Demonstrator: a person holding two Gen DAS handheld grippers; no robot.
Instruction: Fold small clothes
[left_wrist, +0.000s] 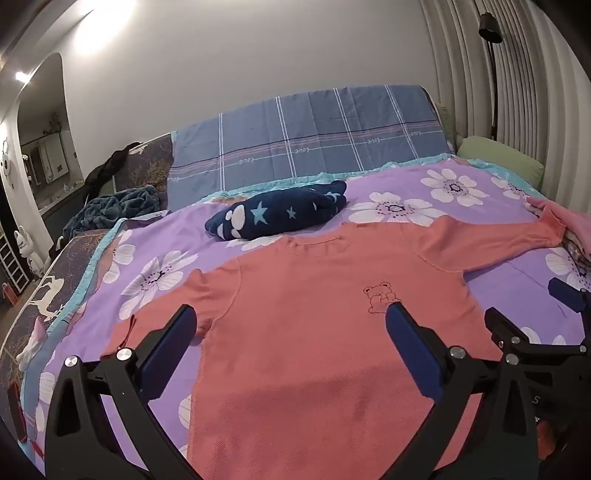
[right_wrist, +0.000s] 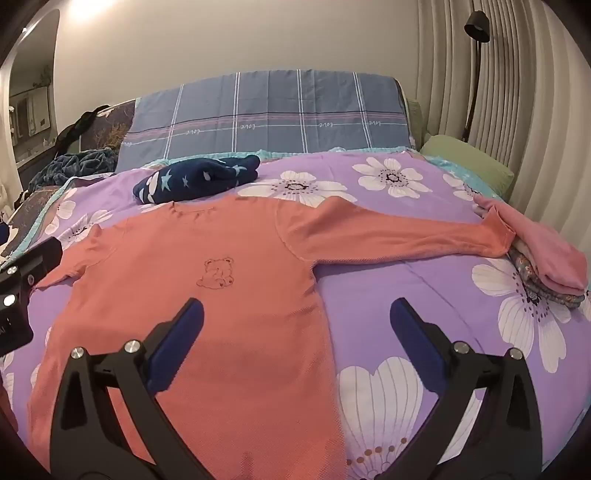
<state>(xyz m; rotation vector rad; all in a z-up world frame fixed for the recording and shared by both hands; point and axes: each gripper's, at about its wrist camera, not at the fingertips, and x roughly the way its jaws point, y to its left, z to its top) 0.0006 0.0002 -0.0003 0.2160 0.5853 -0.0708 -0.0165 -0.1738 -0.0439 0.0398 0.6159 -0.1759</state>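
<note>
Both wrist cams are sitting low and close over the bed (left_wrist: 369, 192), facing the headboard. Left one is looking from further left. Both are sharing the coral shirt (left_wrist: 314, 332) (right_wrist: 207, 295) mid-frame.

The word "love" is printed repeatedly, mirrored, along the pink stripe of the blue checked sheet (left_wrist: 314, 144) at the head of the bed; the right wrist view shows the same repeated word. A single letter "S" shows on the black gripper body (left_wrist: 537, 400) at lower right.
</note>
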